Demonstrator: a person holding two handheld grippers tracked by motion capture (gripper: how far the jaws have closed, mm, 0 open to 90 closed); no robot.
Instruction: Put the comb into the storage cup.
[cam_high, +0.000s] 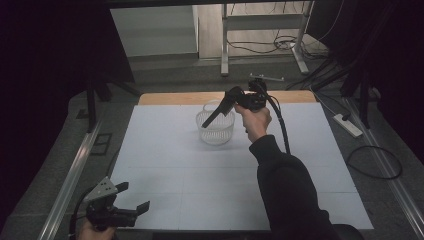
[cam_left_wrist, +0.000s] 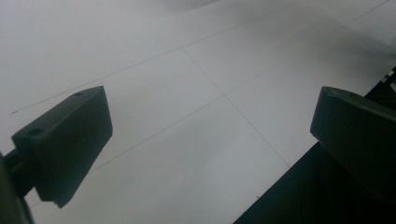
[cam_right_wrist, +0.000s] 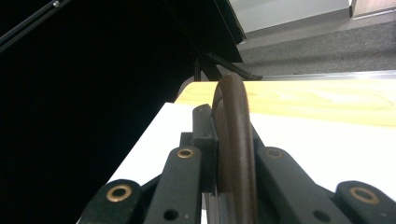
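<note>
Holding a thin brown curved strip (cam_right_wrist: 236, 140) between its closed fingers, your right gripper (cam_high: 209, 121) hangs tilted over the near rim of the clear ribbed basket (cam_high: 216, 131), which stands toward the far middle of the white worktop (cam_high: 200, 180). In the right gripper view the strip arches up past the fingertips. Your left gripper (cam_high: 135, 197) rests at the near left corner of the worktop, well apart from the basket, fingers (cam_left_wrist: 70, 144) spread wide with nothing between them.
</note>
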